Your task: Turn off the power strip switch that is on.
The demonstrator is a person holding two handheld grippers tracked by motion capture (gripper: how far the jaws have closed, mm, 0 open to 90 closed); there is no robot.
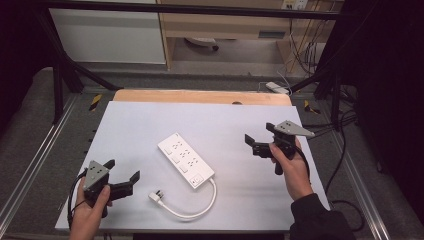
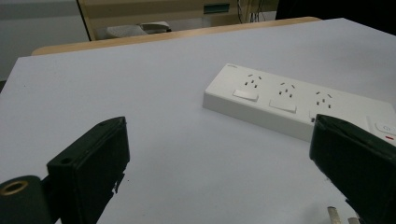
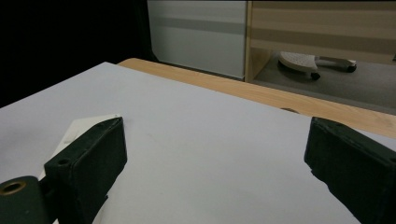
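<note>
From the high view I see a white power strip (image 1: 186, 160) lying at a slant near the middle of the white table (image 1: 150, 120), its cable (image 1: 202, 207) looping toward the near edge and ending in a plug (image 1: 156, 196) that lies free on the surface. My left gripper (image 1: 122, 176) hovers over the near left corner, jaws spread wide and holding nothing, just beside the plug and close to the table's front edge. My right gripper (image 1: 259, 135) hangs above the right side, near the right edge, jaws likewise wide apart and empty. Bare tabletop lies between it and the strip, and more stretches behind the strip to the wooden border (image 1: 200, 96) at the far edge. In the left gripper view the strip (image 2: 289, 105) sits ahead and to the right between the jaws, sockets facing up, with the plug's prongs (image 2: 334, 215) at the lower right. The right gripper view looks across open surface toward the wooden far edge (image 3: 261, 93).
</note>
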